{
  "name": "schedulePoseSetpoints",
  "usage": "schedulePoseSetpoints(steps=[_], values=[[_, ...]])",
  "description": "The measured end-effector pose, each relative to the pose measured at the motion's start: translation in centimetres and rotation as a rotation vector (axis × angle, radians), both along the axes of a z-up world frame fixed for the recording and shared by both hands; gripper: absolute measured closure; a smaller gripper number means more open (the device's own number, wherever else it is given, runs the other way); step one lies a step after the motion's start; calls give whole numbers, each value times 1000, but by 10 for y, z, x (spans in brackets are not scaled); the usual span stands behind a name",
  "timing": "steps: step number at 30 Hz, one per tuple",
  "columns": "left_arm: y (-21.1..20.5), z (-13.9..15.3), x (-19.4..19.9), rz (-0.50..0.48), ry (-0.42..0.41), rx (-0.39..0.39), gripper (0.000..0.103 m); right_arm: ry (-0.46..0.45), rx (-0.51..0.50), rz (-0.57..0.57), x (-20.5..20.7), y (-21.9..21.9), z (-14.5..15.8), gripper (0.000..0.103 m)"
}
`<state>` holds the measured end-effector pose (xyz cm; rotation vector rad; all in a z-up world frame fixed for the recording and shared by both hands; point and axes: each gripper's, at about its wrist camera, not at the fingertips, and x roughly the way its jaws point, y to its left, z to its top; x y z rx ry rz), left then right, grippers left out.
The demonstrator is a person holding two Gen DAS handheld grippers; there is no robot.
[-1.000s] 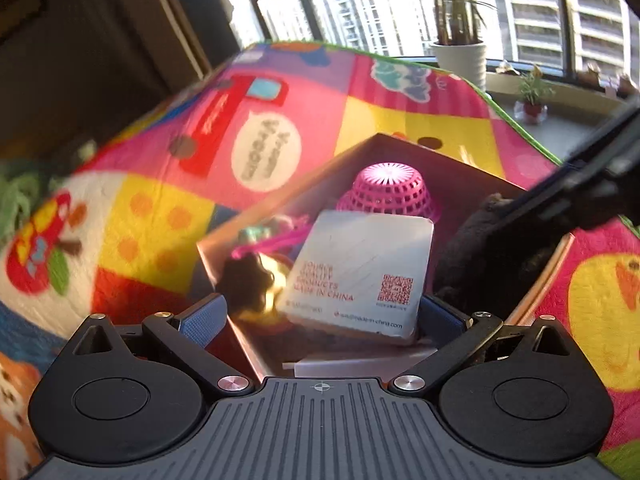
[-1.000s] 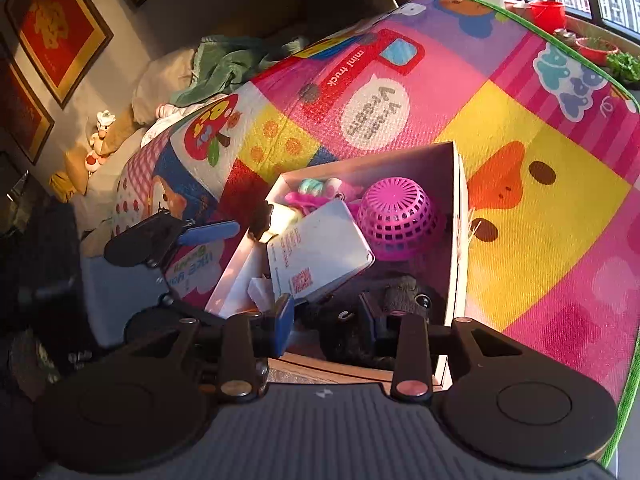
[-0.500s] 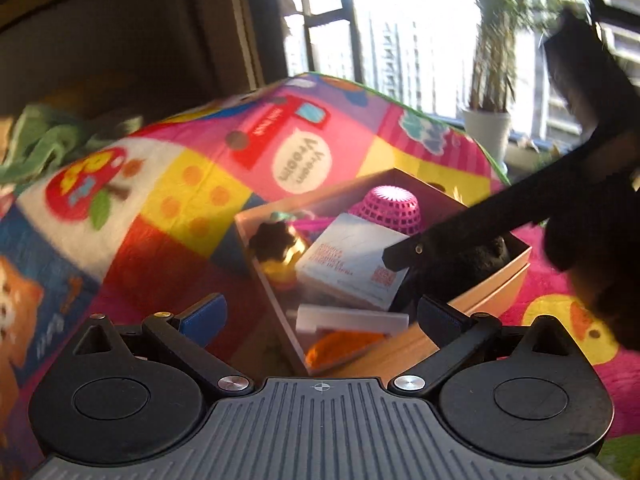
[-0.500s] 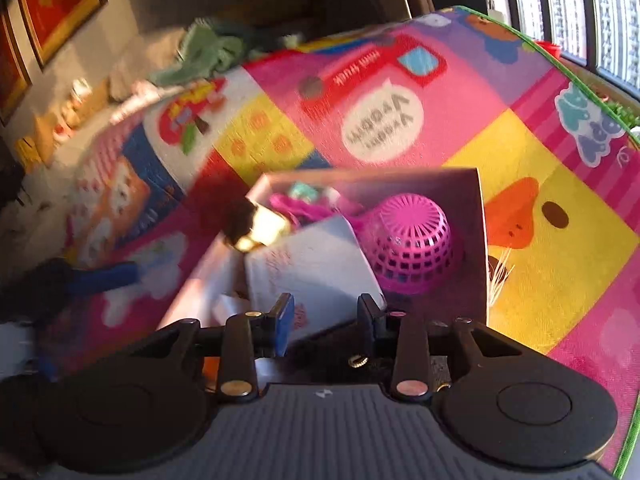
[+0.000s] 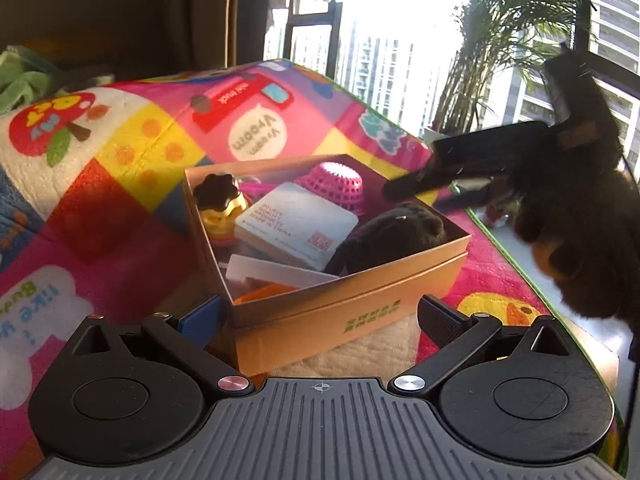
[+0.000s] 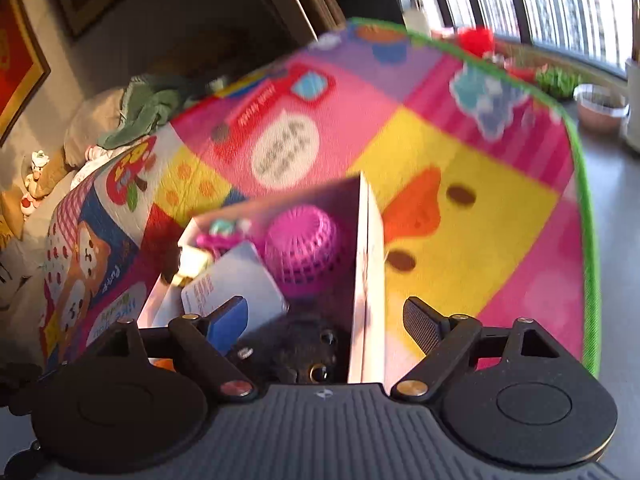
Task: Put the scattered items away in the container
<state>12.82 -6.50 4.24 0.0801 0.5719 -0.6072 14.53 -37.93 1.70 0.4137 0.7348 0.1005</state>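
An open cardboard box (image 5: 360, 280) stands on a colourful play mat (image 5: 132, 152). In it lie a pink mesh ball (image 5: 332, 182), a white card box (image 5: 296, 226), a black plush toy (image 5: 392, 236), a gold-and-black toy (image 5: 220, 208) and an orange item (image 5: 264, 292). My left gripper (image 5: 320, 320) is open and empty, just in front of the box's near corner. My right gripper (image 6: 326, 322) is open and empty, above the box's near right wall (image 6: 366, 280), over the plush toy (image 6: 296, 344). It also shows in the left wrist view (image 5: 460, 172) above the box's right side.
The mat's green edge (image 6: 584, 184) runs along the right, with grey floor and potted plants (image 6: 600, 104) by the window beyond. Green cloth and cushions (image 6: 140, 112) lie at the mat's far left.
My left gripper has drawn back from the box. My right gripper has opened, risen and pulled back; the black plush toy now lies in the box.
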Motion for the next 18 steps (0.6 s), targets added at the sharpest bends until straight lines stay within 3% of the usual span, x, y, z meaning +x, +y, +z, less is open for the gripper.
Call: schedulePoseSetpoints(steps=[2, 4, 7, 13, 18], values=[[4, 0, -1, -10, 10, -11, 0, 18, 71, 25, 2, 3, -8, 11], [6, 0, -5, -25, 13, -22, 0, 3, 68, 15, 1, 17, -8, 0], [6, 1, -16, -3, -3, -21, 0, 3, -10, 12, 5, 40, -5, 0], [13, -1, -9, 115, 0, -31, 0, 9, 50, 130, 24, 80, -3, 0], [38, 1, -4, 222, -1, -21, 0, -6, 26, 197, 47, 127, -3, 0]])
